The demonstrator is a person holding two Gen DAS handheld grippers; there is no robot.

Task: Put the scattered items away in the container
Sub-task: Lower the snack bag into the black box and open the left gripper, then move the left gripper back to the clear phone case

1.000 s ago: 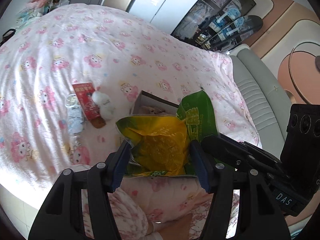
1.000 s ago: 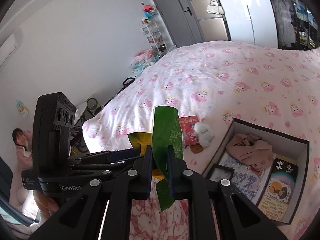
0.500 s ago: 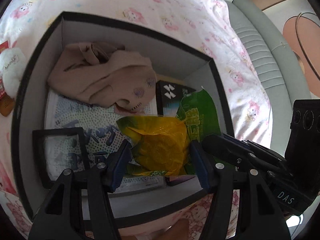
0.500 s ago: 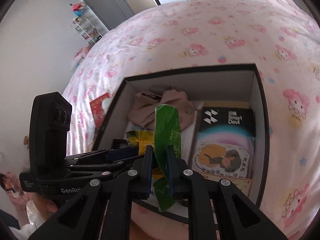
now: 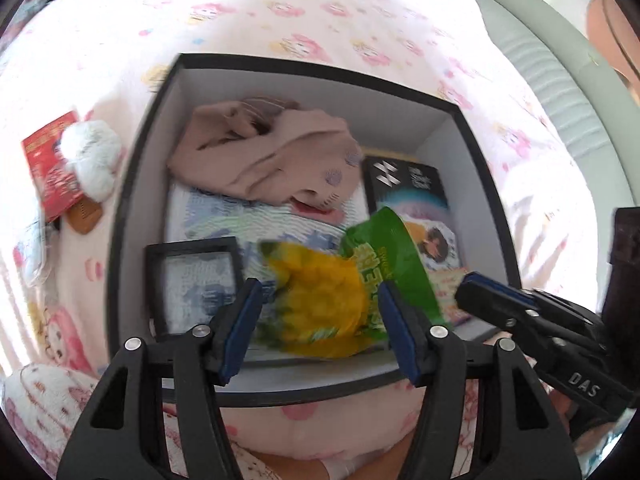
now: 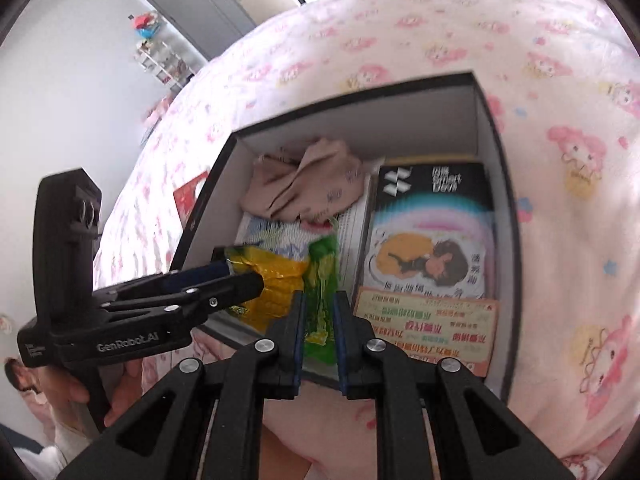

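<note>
Snack bag (image 5: 332, 300), yellow and green, held over the black box (image 5: 132, 184) at lower centre of the frame, above the 2 books inside. Left gripper (image 5: 320, 320) fingers spread wide around it; right gripper (image 6: 318, 320) fingers pinching its green edge. Red packet (image 5: 50, 168) outside on the bed, left.

Open-topped box (image 5: 132, 184) seen from above, left wrist view. Beige cloth (image 5: 264, 160) fills the floor toward 12 o'clock; a black booklet (image 5: 408, 184) lies along the wall at 2 o'clock; a small black frame (image 5: 196, 280) sits at 9 o'clock. Between them a patterned sheet (image 5: 224, 216) lies flat, leaving room to descend at centre. The snack bag (image 5: 332, 300) hangs over the near wall at 6 o'clock. Outside, at 9 o'clock, a white plush (image 5: 94, 160) and red packet (image 5: 46, 168) lie on the bedspread (image 5: 320, 20).
</note>
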